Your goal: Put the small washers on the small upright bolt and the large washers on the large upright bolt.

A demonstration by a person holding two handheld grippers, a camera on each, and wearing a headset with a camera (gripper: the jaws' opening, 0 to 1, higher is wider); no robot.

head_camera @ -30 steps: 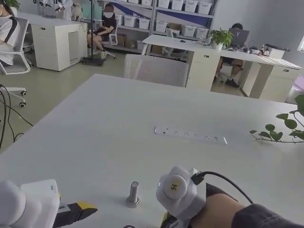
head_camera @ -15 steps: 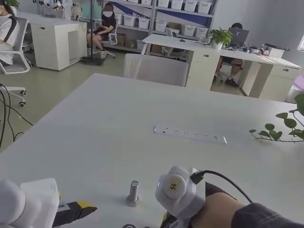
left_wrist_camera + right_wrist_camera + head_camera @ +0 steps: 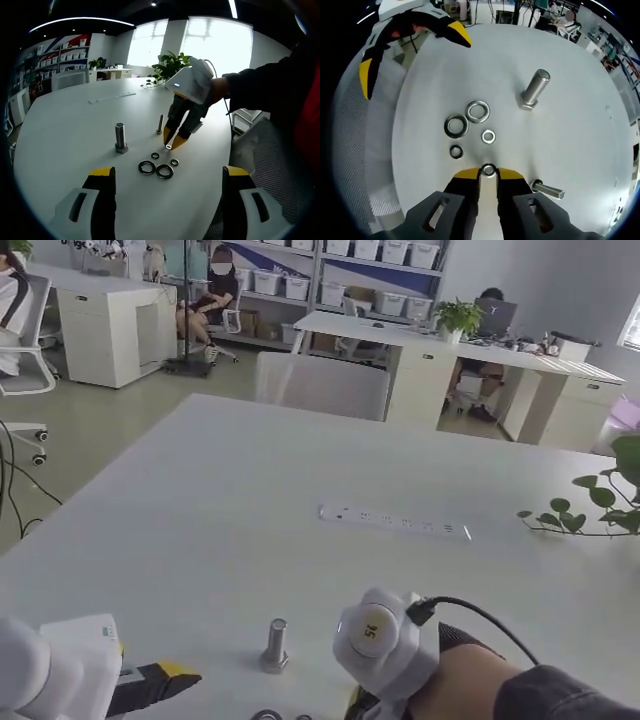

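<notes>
Hardly anything has changed over the last second: the headset's view has drifted a little, while both grippers keep their places. The left gripper (image 3: 412, 52) waits with jaws apart. The large bolt (image 3: 120, 137) stands upright and bare. Two large washers (image 3: 164, 171) and two small washers (image 3: 155, 155) lie loose near the tabletop's (image 3: 300, 470) near edge. The right gripper (image 3: 171, 143) has its jaws clamped on a small washer (image 3: 489, 170) close to the small bolt (image 3: 160, 124), so threading seems next. Beyond is open room, with the power strip (image 3: 393, 522) well apart
</notes>
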